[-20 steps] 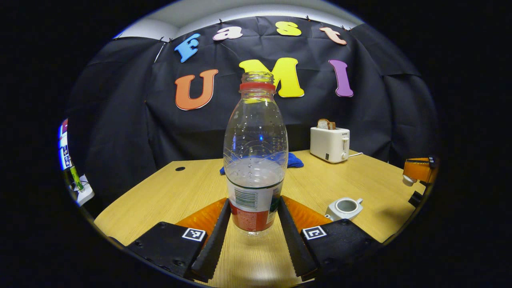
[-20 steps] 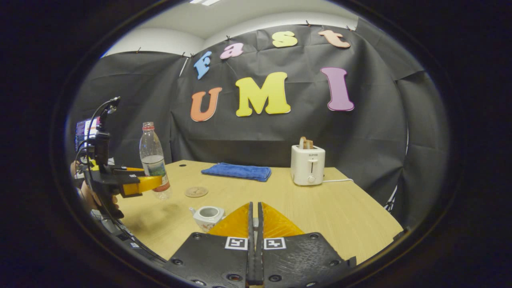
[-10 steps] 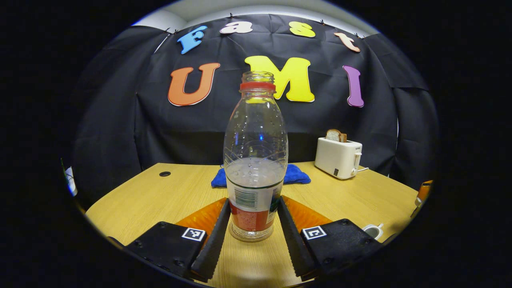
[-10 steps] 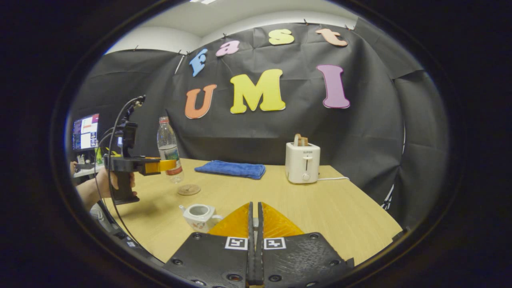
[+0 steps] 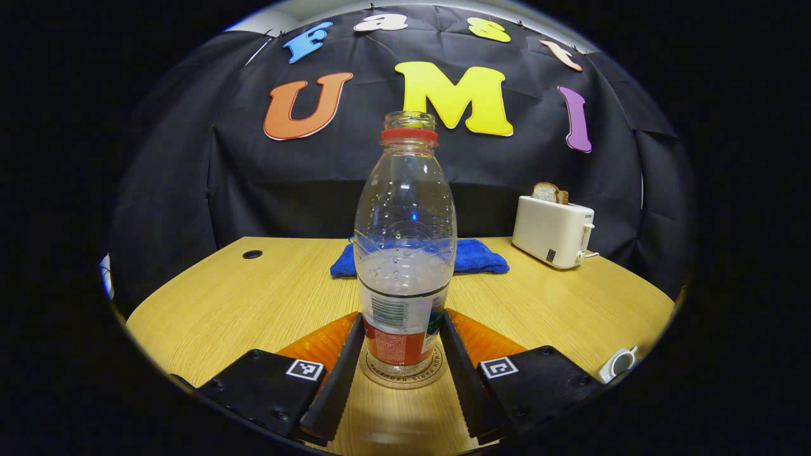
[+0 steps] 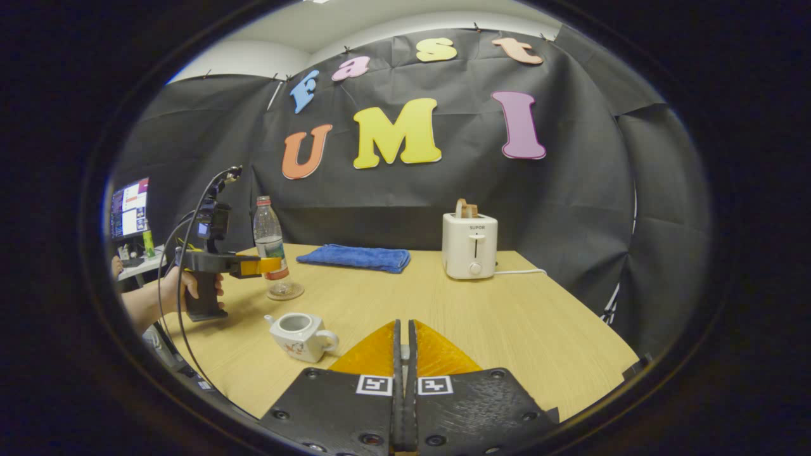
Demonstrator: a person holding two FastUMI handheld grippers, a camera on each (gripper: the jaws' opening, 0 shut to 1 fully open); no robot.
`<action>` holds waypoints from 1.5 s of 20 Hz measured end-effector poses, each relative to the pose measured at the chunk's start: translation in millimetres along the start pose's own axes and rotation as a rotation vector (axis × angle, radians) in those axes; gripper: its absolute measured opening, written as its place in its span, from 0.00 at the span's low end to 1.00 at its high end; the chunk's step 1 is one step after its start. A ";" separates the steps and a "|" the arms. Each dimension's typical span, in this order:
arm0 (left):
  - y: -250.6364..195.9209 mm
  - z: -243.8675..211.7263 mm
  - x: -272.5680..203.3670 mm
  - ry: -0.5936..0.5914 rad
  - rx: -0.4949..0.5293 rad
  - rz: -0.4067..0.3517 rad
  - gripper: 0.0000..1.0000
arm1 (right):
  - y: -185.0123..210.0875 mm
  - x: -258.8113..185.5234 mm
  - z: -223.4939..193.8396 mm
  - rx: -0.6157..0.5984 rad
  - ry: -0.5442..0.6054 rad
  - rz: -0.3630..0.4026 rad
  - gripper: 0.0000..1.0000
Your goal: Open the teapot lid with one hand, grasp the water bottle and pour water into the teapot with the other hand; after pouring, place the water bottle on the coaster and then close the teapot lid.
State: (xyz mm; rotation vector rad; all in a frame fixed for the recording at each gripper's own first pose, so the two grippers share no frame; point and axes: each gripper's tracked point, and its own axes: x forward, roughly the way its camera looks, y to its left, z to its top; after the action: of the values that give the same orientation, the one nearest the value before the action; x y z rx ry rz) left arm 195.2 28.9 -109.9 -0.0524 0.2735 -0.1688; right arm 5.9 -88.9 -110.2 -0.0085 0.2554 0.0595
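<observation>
A clear water bottle [image 5: 404, 253] with a red neck ring and no cap stands upright on the round coaster [image 5: 403, 382], about a third full. My left gripper [image 5: 402, 342] is shut on its labelled lower part, one finger on each side. In the right gripper view the same bottle [image 6: 269, 237] rests on the coaster [image 6: 285, 292], held by the left gripper [image 6: 263, 266] and a hand [image 6: 171, 288]. The white teapot [image 6: 298, 332] sits open, lidless, in front of the coaster. My right gripper [image 6: 403, 354] is shut, with a pale sliver of the lid between its fingers.
A white toaster [image 6: 470, 244] with bread in it stands at the back of the wooden table [image 6: 507, 316], and a folded blue cloth [image 6: 355, 256] lies to its left. The teapot [image 5: 618, 363] is at the far right edge of the left gripper view.
My left gripper carried the bottle farther from the teapot and lowered it onto the coaster. The right gripper stayed shut and shifted slightly.
</observation>
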 end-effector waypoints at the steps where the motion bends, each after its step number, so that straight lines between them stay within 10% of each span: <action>1: -0.1 -4.3 0.8 0.009 -0.001 0.000 0.75 | -0.1 0.3 -0.7 -0.002 0.001 0.000 0.00; 11: 0.4 -6.4 -2.4 0.024 -0.005 0.003 0.99 | 5.5 0.6 -2.4 -0.004 0.003 0.010 0.00; 30: 69.7 -7.0 -193.1 -0.104 0.004 0.267 0.99 | 129.7 59.7 30.5 -0.053 -0.075 0.276 0.00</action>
State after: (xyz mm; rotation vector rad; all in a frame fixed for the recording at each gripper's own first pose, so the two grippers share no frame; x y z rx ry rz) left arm 21.1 130.7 -70.8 -0.0204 0.1739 0.0985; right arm 63.5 44.5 -95.9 -0.0233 0.1785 0.3408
